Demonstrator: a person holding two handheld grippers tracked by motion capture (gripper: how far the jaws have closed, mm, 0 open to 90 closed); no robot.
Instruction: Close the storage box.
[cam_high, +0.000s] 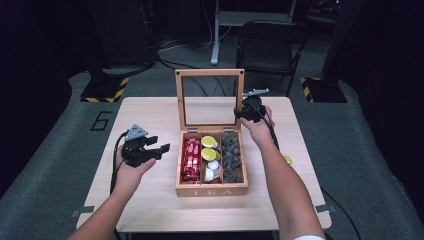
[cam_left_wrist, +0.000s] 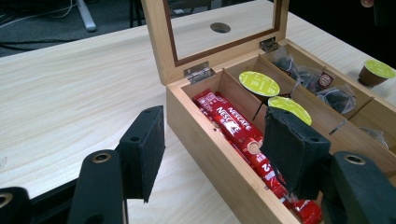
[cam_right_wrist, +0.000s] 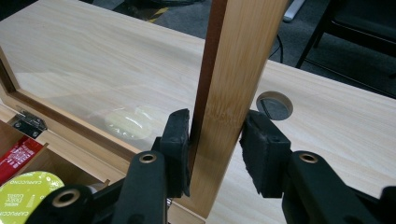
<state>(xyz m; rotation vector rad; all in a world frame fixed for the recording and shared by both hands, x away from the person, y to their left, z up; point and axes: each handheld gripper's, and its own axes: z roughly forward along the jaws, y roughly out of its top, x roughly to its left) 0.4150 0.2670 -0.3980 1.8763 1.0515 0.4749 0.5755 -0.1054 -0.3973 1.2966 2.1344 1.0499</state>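
A wooden tea box (cam_high: 212, 190) stands mid-table with its glass-paned lid (cam_high: 210, 72) upright. Inside lie red Nescafé sticks (cam_high: 191, 159) on the left, green-topped capsules (cam_high: 209, 142) in the middle and dark tea bags (cam_high: 231, 157) on the right. My right gripper (cam_high: 245, 114) is shut on the lid's right frame bar (cam_right_wrist: 233, 70), one pad on each face of the wood (cam_right_wrist: 217, 123). To the left of the box, my left gripper (cam_high: 159, 144) is held open and empty. In its own view the jaws (cam_left_wrist: 212, 126) straddle the box's near wall (cam_left_wrist: 219, 163), above the red sticks (cam_left_wrist: 233, 126).
A loose green-topped capsule (cam_high: 288, 160) sits on the table (cam_high: 150, 210) right of the box. A round cable hole (cam_right_wrist: 274, 105) lies in the tabletop behind the lid. A black chair (cam_high: 270, 45) and a stand stay beyond the far edge.
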